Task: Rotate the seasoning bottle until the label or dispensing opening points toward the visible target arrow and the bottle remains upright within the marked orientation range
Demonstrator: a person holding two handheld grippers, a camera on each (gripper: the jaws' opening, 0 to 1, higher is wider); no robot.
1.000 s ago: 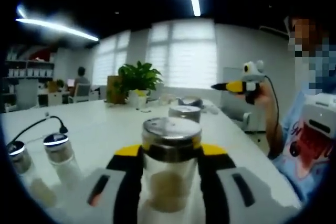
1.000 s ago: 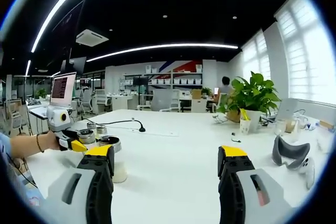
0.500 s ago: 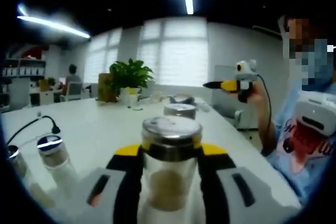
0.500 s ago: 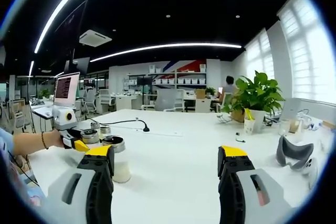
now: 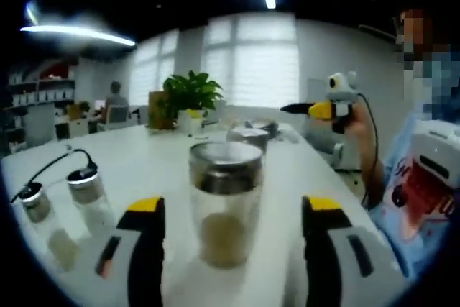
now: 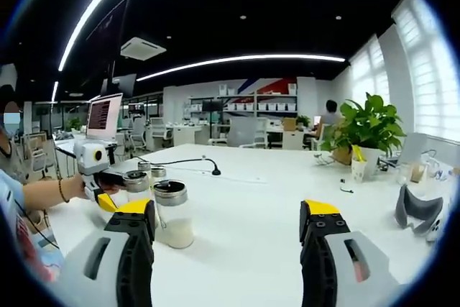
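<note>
My left gripper (image 5: 226,231) jaws spread open around the upright seasoning bottle (image 5: 224,203) on the tabletop (image 5: 144,163), right gripper (image 6: 226,239) open too; regrip squarely below cap, twist level.

Clear glass seasoning bottle (image 5: 226,203) with silver cap and pale beige contents, white surface (image 5: 158,170), left tool (image 5: 233,249) grey-black with yellow tips, green plant (image 5: 191,94), black cable (image 5: 50,167).
</note>
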